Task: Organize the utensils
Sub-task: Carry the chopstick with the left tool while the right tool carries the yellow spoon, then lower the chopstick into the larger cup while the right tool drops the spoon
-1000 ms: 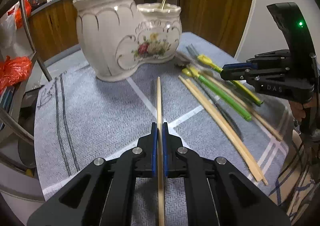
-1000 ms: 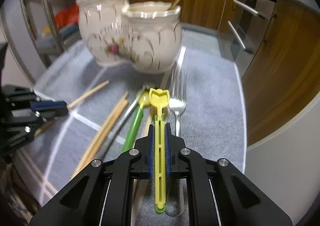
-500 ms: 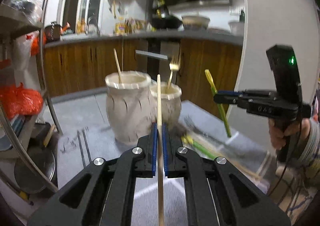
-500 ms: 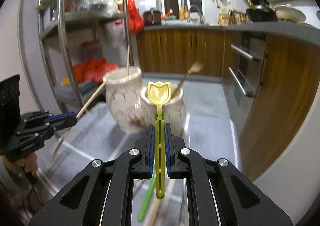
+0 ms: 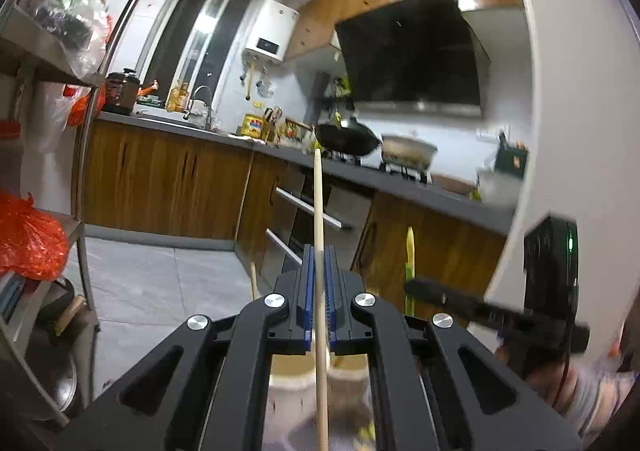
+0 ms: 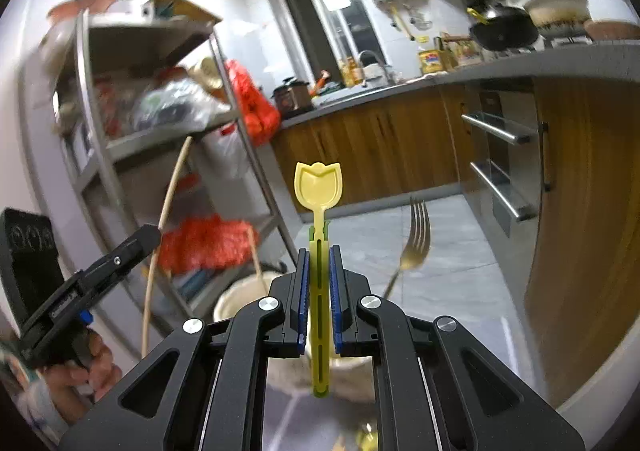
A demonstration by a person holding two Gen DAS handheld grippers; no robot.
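Kitchen: wooden cabinets, steel rack. Left claw clamped on chopstick; right claw clamped on yellow spoon, above blurred, probably ceramic holders.

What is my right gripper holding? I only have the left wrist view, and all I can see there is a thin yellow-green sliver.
Observer: The right gripper is shut on a yellow spoon with a tulip-shaped bowl, held bowl end forward.
Operator: Any cutlery near it that I'm missing?
Observer: Yes. A gold fork rises tilted, tines up, just right of that gripper. Its base is hidden.
Operator: How does my chopstick look from that side?
Observer: The left gripper grips the chopstick partway along, and the stick stands steeply, running both above and below the jaws.
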